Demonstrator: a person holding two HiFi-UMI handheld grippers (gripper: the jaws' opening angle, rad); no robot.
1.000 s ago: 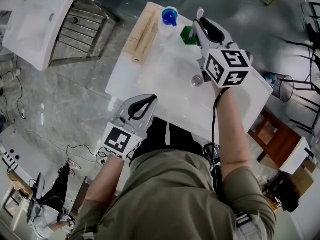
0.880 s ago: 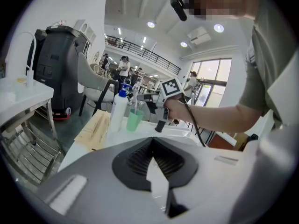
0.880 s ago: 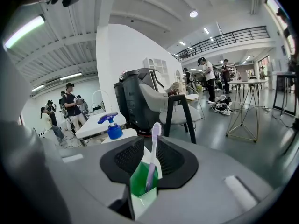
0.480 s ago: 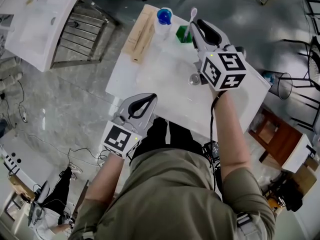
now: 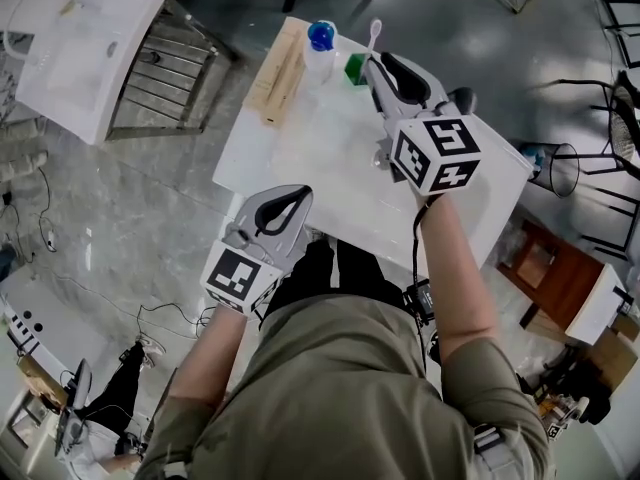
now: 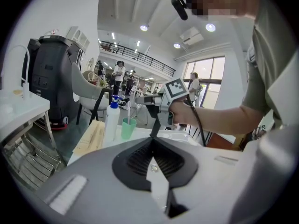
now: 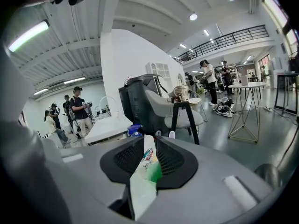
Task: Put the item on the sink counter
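My right gripper (image 5: 373, 65) hangs over the far part of the white sink counter (image 5: 270, 158), close to a green cup (image 5: 354, 68) with a toothbrush (image 5: 373, 34) in it. In the right gripper view its jaws (image 7: 150, 141) are shut on a white and green tube (image 7: 144, 178). The tube is hidden in the head view. My left gripper (image 5: 297, 197) sits at the counter's near edge, jaws (image 6: 152, 143) together with nothing between them. The left gripper view shows the right gripper (image 6: 140, 100) above the cup (image 6: 128, 128).
A white bottle with a blue cap (image 5: 320, 40) and a wooden board (image 5: 277, 68) lie at the counter's far left. A second white sink unit (image 5: 80, 43) with a metal rack (image 5: 160, 68) stands at the left. A wire basket (image 5: 562, 170) is at the right.
My right gripper has moved with the tube toward the far edge of the counter, nearer the green cup. The left gripper has stayed in place.
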